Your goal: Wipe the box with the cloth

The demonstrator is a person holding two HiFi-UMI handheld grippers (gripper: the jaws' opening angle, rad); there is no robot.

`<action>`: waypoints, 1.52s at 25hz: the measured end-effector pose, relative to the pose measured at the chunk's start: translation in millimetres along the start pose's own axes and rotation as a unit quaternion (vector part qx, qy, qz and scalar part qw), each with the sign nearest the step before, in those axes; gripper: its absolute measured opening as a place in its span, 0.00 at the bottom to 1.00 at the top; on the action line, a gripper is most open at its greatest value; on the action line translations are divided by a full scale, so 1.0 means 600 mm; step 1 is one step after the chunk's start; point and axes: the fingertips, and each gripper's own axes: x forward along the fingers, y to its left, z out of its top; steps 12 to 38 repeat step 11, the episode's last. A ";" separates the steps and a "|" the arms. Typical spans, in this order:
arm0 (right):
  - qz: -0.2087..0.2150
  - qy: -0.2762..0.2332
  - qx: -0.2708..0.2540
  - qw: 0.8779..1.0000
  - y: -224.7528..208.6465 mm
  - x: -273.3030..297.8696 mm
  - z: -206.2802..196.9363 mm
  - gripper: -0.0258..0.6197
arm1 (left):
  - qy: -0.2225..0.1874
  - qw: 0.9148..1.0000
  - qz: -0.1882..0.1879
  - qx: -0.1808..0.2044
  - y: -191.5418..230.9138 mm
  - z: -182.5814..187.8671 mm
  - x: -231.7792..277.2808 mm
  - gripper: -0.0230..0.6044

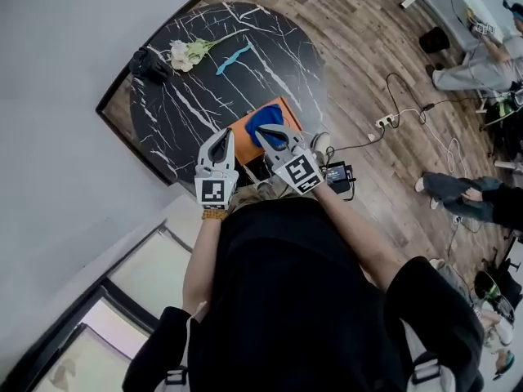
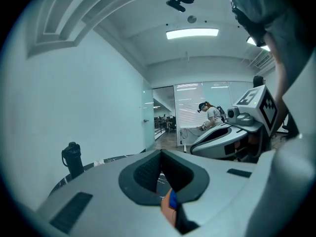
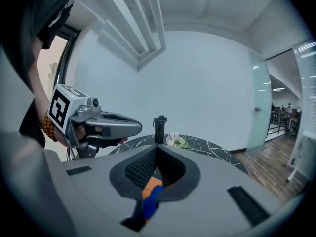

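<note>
An orange box [image 1: 283,107] lies at the near edge of the round black marble table [image 1: 196,96], with a blue cloth [image 1: 261,121] on top of it. My left gripper [image 1: 222,134] hovers just left of the box, jaws shut and empty. Above the cloth, my right gripper [image 1: 268,130] is also shut with nothing in it. In the left gripper view the closed gripper [image 2: 160,155] points out level, with box [image 2: 167,211] and cloth [image 2: 173,200] low in the gap. The right gripper view shows that gripper [image 3: 157,150] over the box [image 3: 152,183] and cloth [image 3: 151,202].
At the table's far side sit a black bottle [image 1: 150,62], white flowers [image 1: 185,53] and a small blue object [image 1: 234,56]. A power strip with cables [image 1: 384,122] lies on the wood floor. People sit at the right [image 1: 482,60]. A white wall runs along the left.
</note>
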 end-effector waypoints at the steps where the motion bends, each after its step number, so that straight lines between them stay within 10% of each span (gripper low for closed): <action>1: 0.001 0.001 -0.001 1.000 0.001 0.002 0.000 0.04 | 0.001 1.000 0.002 0.001 0.000 -0.002 -0.002 0.04; 38: 0.000 0.005 0.013 1.000 0.000 0.021 -0.002 0.04 | 0.007 1.000 0.004 0.017 -0.002 -0.006 -0.002 0.04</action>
